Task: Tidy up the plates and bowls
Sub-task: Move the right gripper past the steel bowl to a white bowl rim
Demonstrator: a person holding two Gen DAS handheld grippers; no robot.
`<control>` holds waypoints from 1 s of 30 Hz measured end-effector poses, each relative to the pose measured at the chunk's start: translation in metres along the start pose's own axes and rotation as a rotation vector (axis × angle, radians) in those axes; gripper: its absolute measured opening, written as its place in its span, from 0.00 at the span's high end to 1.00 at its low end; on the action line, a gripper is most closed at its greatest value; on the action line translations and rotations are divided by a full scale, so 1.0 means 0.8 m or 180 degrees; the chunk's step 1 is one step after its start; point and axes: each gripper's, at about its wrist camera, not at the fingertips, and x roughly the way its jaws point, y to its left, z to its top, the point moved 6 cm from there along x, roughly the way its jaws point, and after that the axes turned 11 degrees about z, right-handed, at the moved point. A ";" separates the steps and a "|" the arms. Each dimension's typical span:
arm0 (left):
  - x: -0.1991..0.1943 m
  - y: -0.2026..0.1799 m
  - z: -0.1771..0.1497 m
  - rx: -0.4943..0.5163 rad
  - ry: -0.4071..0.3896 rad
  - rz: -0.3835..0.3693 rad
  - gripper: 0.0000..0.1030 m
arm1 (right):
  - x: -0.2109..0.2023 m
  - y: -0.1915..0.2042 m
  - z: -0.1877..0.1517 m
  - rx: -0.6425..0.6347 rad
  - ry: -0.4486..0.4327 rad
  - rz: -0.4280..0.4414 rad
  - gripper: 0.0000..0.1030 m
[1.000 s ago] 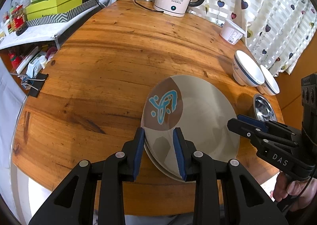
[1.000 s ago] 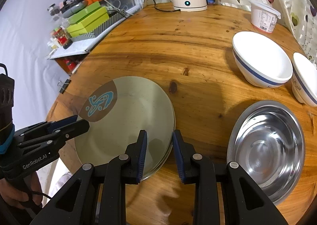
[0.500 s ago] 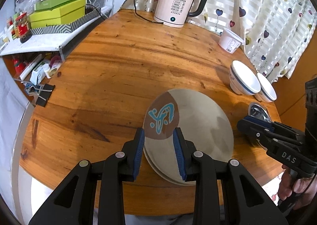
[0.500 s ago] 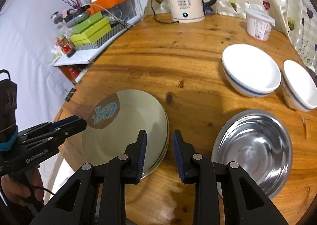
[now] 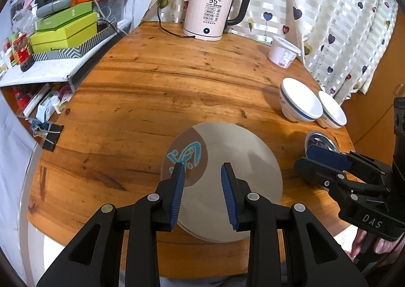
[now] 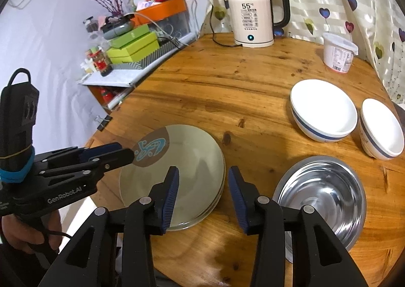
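A stack of grey plates (image 5: pixel 235 160) with a brown patch and blue mark lies near the table's front edge; it also shows in the right wrist view (image 6: pixel 187 160). My left gripper (image 5: pixel 202 173) is open and empty above the stack's near side. My right gripper (image 6: pixel 202 178) is open and empty above the stack's right rim. A steel bowl (image 6: pixel 321 196) sits right of the stack. Two white bowls with blue bands, a larger (image 6: pixel 324 110) and a smaller (image 6: pixel 382 127), stand upright side by side behind it.
A white kettle (image 5: pixel 212 16) with its cord and a white lidded tub (image 5: pixel 283 51) stand at the back of the round wooden table (image 5: pixel 177 84). A cluttered shelf with green boxes (image 5: pixel 63 31) borders the table's left side. A binder clip (image 5: pixel 50 135) is on the left edge.
Both grippers have pulled back and up from the plate stack, and both have opened wider. The plates and bowls have not moved.
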 end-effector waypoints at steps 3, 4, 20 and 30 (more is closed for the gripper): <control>0.001 -0.006 0.002 0.0023 0.0002 -0.0010 0.70 | 0.000 -0.001 -0.001 -0.0004 0.0010 -0.0024 0.61; 0.002 -0.008 0.003 0.0032 0.0005 -0.0013 0.70 | -0.001 -0.002 -0.001 0.0000 0.0013 -0.0023 0.61; 0.003 -0.036 0.014 0.0169 -0.0040 -0.0033 0.70 | -0.011 -0.012 -0.001 0.0030 0.0026 -0.0110 0.61; 0.005 -0.050 0.024 0.0236 -0.0053 -0.0030 0.70 | -0.021 -0.023 0.005 0.0076 -0.0015 -0.0142 0.61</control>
